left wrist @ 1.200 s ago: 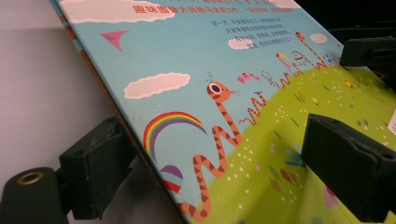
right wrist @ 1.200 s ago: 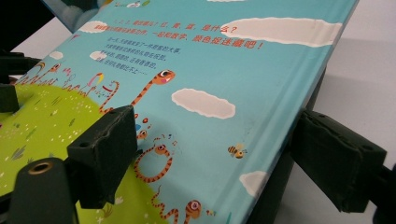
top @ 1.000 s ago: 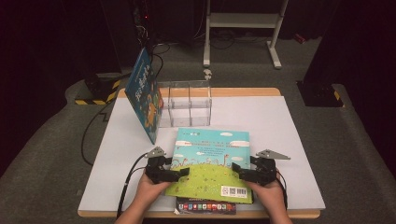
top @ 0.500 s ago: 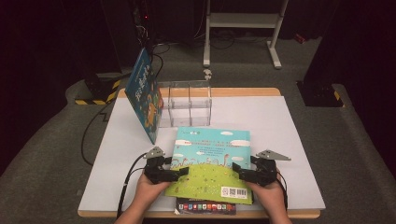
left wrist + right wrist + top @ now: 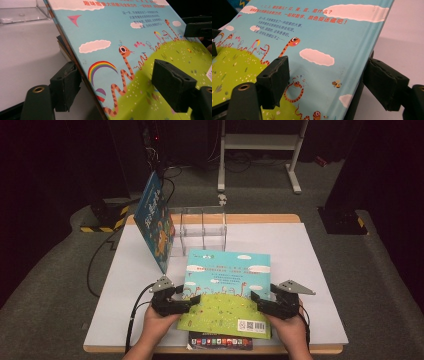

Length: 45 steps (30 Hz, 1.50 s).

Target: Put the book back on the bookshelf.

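A picture book (image 5: pixel 227 290) with a blue sky and green hill cover lies flat at the table's front, on top of a darker book (image 5: pixel 220 341). My left gripper (image 5: pixel 195 299) straddles its left edge, one jaw over the cover and one below the edge (image 5: pixel 117 82). At the right edge my right gripper (image 5: pixel 256 297) does the same (image 5: pixel 329 80). Both pairs of jaws have just been closing with the book's edge between them. A small gap still shows at the pads (image 5: pixel 172 82), so both grippers are open.
A blue book (image 5: pixel 155 222) stands tilted at the back left, beside a clear plastic divider rack (image 5: pixel 202 227). The white tabletop (image 5: pixel 310 250) lies bare to the right. The front table edge is right under the person's hands. A cable trails from the left gripper.
Both grippers' jaws have narrowed a little around the book's side edges. The hands and the book stay in place.
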Tool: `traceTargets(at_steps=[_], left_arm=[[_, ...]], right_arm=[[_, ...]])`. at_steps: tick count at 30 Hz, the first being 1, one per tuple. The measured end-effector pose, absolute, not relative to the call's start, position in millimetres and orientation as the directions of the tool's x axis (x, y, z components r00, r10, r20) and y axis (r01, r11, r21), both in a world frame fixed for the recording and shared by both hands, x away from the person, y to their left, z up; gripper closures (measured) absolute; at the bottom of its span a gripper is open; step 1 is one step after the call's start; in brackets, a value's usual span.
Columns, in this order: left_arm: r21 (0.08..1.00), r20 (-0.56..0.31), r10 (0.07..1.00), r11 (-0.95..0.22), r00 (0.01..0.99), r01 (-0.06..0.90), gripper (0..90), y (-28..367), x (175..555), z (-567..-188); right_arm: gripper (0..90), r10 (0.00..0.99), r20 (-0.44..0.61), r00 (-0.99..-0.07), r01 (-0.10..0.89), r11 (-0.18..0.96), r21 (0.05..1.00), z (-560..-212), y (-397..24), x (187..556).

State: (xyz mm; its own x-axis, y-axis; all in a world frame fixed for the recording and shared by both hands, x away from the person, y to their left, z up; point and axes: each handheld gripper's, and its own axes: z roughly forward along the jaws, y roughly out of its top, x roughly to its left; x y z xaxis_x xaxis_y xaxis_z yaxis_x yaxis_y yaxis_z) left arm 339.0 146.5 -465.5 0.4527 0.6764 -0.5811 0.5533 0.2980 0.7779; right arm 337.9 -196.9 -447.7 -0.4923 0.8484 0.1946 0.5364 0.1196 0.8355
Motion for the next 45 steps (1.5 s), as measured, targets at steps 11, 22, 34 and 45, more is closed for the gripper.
traceTargets(at_steps=[11,22,34,45], left_arm=[[0.795,-0.578,0.684,0.351,0.445,0.494,37.3,143.2,346.2,-442.0],[0.845,-0.524,0.703,0.363,0.480,0.391,47.5,143.7,350.9,-416.6],[0.894,-0.446,0.750,0.343,0.489,0.289,52.6,139.4,355.9,-400.8],[0.911,-0.411,0.765,0.330,0.496,0.246,52.1,145.5,370.3,-396.9]], right_arm=[[34.5,0.881,0.153,-0.448,0.457,0.079,0.886,-420.9,-197.8,342.0],[46.2,0.900,0.095,-0.426,0.354,0.069,0.933,-390.6,-197.8,343.5],[52.5,0.915,0.053,-0.400,0.264,0.060,0.963,-367.8,-193.9,344.0],[52.8,0.915,0.054,-0.399,0.253,0.053,0.966,-364.0,-187.3,357.5]])
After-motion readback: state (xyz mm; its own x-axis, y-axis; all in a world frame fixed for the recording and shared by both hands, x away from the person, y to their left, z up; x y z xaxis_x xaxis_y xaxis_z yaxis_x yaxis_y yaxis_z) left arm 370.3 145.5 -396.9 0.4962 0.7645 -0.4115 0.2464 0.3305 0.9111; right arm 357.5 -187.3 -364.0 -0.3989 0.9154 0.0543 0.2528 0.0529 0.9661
